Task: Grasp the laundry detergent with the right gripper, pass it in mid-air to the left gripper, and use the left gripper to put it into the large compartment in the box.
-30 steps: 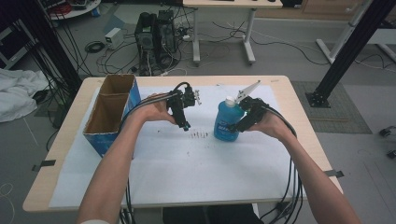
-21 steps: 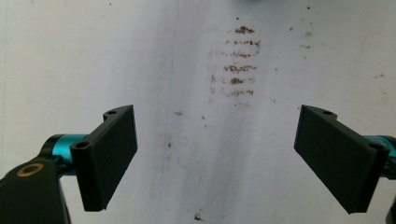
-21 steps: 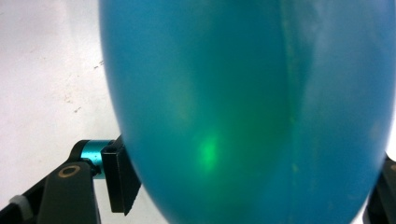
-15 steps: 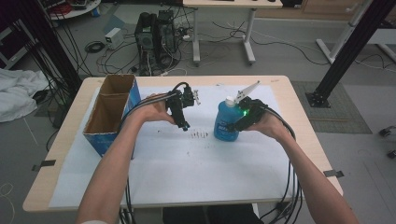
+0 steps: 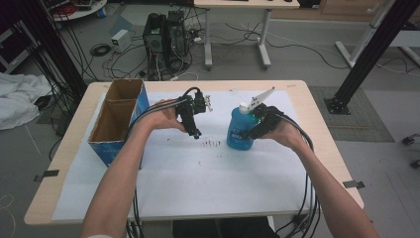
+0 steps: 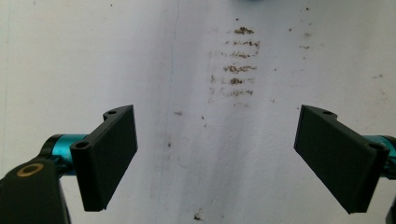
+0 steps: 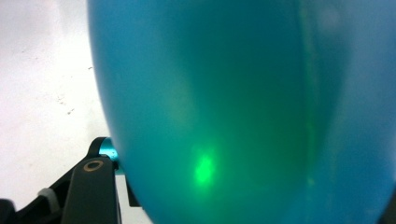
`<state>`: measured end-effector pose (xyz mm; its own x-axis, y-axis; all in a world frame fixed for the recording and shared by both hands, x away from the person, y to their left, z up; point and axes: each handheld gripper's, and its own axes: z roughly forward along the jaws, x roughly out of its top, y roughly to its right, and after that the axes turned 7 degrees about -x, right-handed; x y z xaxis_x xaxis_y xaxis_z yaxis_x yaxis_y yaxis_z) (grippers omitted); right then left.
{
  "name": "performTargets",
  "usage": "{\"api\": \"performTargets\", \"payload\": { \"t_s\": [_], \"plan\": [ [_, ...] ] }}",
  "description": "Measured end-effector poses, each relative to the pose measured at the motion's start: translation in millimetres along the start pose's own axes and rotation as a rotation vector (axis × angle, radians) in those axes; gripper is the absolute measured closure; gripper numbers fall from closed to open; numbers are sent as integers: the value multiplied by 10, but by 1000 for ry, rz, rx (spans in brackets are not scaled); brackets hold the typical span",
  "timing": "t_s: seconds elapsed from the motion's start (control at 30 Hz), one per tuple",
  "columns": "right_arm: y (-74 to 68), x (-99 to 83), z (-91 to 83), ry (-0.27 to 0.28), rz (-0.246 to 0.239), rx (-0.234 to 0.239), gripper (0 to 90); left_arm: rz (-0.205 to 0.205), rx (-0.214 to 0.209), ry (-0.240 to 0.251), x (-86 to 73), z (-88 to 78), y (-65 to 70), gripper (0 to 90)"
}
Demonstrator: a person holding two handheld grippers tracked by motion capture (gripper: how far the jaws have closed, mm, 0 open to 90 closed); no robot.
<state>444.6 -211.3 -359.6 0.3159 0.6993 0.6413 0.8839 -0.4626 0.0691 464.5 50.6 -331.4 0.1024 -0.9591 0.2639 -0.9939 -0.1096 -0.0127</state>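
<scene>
Around blue bottle: right gripper jaws just closing, gripping it; left gripper jaws wide, empty.

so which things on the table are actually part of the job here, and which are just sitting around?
In the job:
- blue bottle, between the right gripper's jaws, which have just been closing
- brown smears on the white sheet
- left gripper, open, above the smears

Lying about:
- cardboard box at the table's left edge
</scene>
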Motion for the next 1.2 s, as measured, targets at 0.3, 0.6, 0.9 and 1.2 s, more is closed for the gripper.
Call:
{"api": "performTargets", "payload": {
  "t_s": [0.3, 0.6, 0.9, 1.2],
  "plan": [
    [-10, 0, 0, 12, -10, -4, 401, 3, 3, 0, 3, -10, 8, 133],
    [1, -29, -20, 24, 20, 17, 444, -2, 3, 13, 10, -10, 23, 133],
    [8, -43, -16, 47, 3, 16, 461, 4, 10, 27, 8, -52, 49, 133],
    [-3, -52, -20, 50, 22, 6, 465, 6, 23, 74, -1, -155, 93, 133]
  ]
}}
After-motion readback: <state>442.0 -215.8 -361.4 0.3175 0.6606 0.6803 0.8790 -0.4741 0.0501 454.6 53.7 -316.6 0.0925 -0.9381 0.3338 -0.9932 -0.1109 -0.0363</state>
